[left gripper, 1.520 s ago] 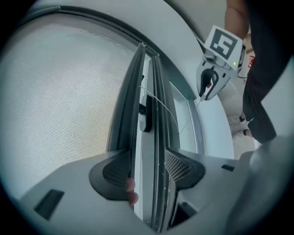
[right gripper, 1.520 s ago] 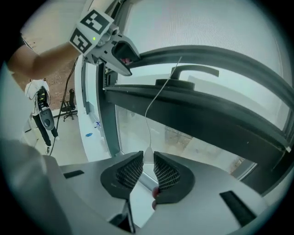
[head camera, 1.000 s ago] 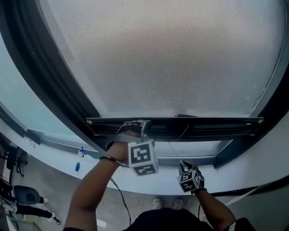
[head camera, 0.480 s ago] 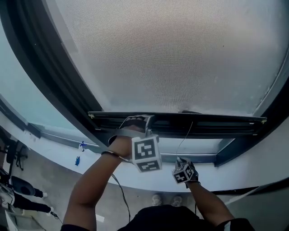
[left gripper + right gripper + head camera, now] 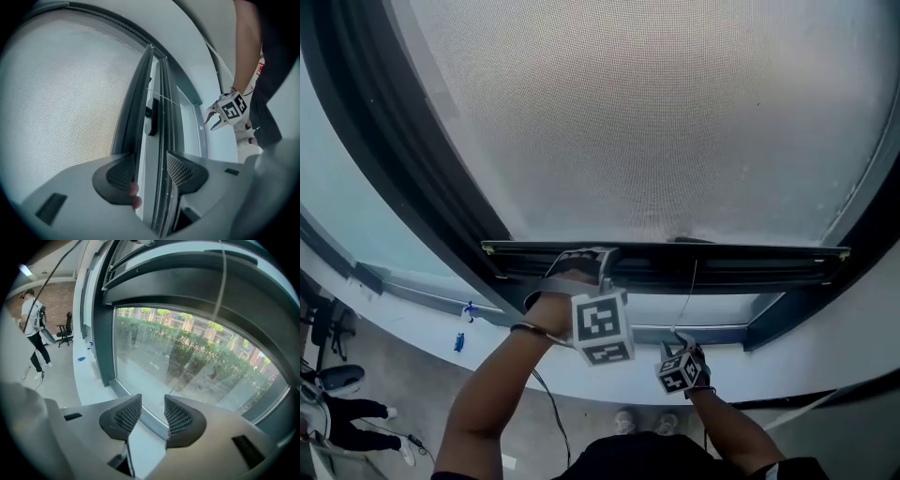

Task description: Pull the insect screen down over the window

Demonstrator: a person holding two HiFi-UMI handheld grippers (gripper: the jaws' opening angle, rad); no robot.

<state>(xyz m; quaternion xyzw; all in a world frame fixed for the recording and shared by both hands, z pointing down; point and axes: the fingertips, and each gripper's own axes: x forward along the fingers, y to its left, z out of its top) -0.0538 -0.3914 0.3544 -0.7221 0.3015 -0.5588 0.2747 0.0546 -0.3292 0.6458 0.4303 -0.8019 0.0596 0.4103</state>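
setting: large window, dark frame, pale sill along the base. trees and bldgs show through the glass. in the room behind, a person stands near an office chair. small blue item lies on the sill.

insect screen: grey mesh covers most of the opening. its dark bottom bar sits level across the frame, short of the sill. a strip of bare glass is left uncovered below it.

left gripper: up at the bar, left of its middle. the bar runs lengthwise between the jaws. jaws have just been closing. pads sit against both sides of the bar, no gap visible either side. a fingertip shows behind the left pad.

right gripper: lower than the left, below the bar, in front of the sill. jaws have just been opening and now stand apart. nothing is pressed between the pads; only sill and glass show through the gap.

cord: thin, hangs from the bar's middle down toward the right gripper. contact w/ gripper: cannot tell.
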